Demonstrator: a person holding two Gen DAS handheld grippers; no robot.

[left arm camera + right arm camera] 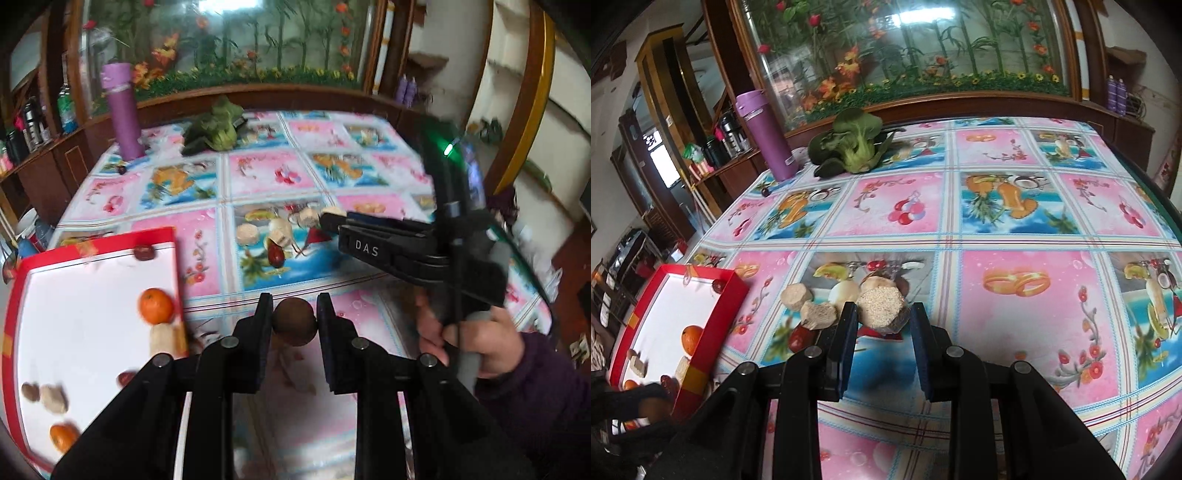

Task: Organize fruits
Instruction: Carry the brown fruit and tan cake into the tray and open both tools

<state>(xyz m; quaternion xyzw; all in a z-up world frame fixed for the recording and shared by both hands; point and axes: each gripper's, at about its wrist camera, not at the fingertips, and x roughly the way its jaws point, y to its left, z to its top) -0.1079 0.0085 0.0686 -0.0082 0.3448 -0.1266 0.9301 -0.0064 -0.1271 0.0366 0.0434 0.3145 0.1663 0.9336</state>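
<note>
My left gripper (294,317) is shut on a round brown fruit (294,322), held above the table's near edge, just right of a red-rimmed white tray (96,243). The tray holds an orange (156,305), a red date (143,252), beige chunks and more small fruit. My right gripper (882,321) is shut on a beige six-sided chunk (882,308) at the near side of a small pile on the table. The pile has other beige chunks (796,295) and a red date (799,338). In the left wrist view the right gripper (332,216) reaches in from the right, held by a hand (476,347).
A bright fruit-print cloth covers the table (1015,229). A purple bottle (764,136) and leafy greens (855,144) stand at the far side by a wooden ledge. The tray (713,321) lies at the table's left edge. Shelves with bottles line the left wall.
</note>
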